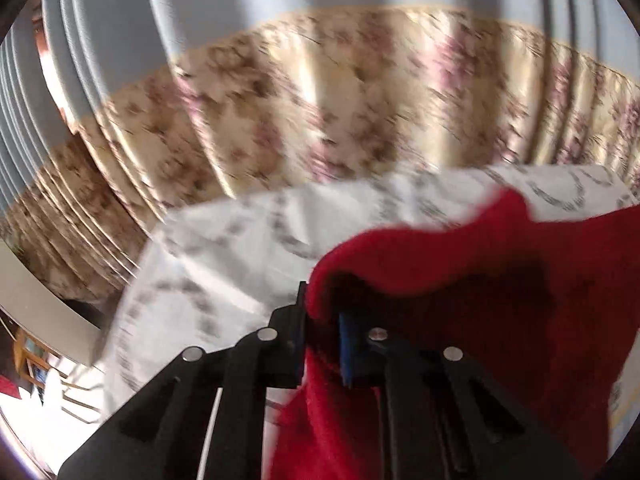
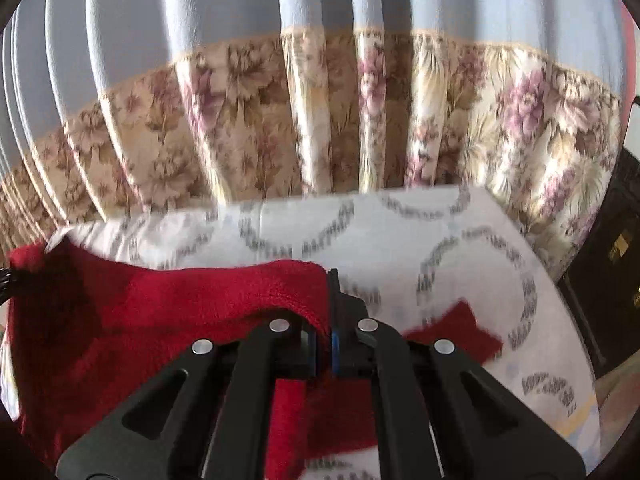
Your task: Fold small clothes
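Red garment [image 2: 160,312] hangs stretched btwn both grippers above the bed [image 2: 400,232], long axis running side to side. Left gripper [image 1: 320,320] clamps one top corner, right gripper [image 2: 326,320] the other; both equally near. Floral curtain [image 2: 280,120] behind.

Black left gripper [image 1: 322,320] and right gripper [image 2: 330,320]: blue pads, silver pins.
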`<state>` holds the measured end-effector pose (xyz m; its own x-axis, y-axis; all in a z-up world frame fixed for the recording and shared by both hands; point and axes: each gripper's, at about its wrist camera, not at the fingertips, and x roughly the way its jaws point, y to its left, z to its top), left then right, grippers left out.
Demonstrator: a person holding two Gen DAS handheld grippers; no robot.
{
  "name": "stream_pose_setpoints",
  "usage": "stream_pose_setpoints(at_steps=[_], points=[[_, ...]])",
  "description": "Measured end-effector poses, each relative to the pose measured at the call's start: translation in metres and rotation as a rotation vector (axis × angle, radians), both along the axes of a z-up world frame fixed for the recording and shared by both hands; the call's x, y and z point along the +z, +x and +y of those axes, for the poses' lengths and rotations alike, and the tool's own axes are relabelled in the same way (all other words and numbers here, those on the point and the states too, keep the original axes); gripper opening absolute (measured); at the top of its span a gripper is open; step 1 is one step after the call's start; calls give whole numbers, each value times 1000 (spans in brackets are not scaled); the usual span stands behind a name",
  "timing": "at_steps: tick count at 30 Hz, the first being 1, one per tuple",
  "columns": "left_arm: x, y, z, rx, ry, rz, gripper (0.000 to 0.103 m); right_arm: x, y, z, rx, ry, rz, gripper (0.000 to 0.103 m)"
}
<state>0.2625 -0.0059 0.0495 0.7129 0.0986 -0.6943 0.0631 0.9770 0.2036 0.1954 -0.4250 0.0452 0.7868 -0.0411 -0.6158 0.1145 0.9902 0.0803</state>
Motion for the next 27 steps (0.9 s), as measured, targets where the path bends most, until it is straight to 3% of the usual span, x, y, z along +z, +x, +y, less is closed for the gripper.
stream_pose_setpoints(at_steps=[1, 4, 7, 10, 11, 13, 15, 17, 18, 20, 24, 27], points=[[7, 9, 14, 11, 21, -12, 13, 12, 4, 1, -15, -13, -27, 3], [20, 29, 38, 9, -26, -3, 12, 36, 12, -3, -46, -14, -71, 2], [26, 46, 37, -30, 0, -10, 13, 62, 21, -3, -92, -37, -105, 2], [21, 72, 31, -44, 31, -8, 13, 68, 34, -7, -140, -50, -93, 2], [16, 86, 32, -49, 35, 2, 18, 63, 44, -11, -158, -43, -69, 2], [3, 109, 30, -49, 37, 28, 43, 50, 60, -13, -173, -47, -24, 3], [-11, 124, 27, -52, 66, 40, 45, 26, 79, -11, -183, -74, 37, 14], [-23, 133, 24, -43, 106, 49, 60, 8, 92, -11, -201, -94, 72, 51], [-26, 136, 25, -29, 117, 40, 75, 1, 95, -13, -220, -92, 76, 59], [-33, 143, 30, -4, 133, 45, 87, -6, 100, -18, -247, -82, 65, 62], [-38, 151, 42, -35, 153, 84, 93, -15, 107, -16, -242, -120, 77, 62], [-39, 144, 47, -113, 180, 131, 94, -14, 104, -18, -246, -127, 75, 70]])
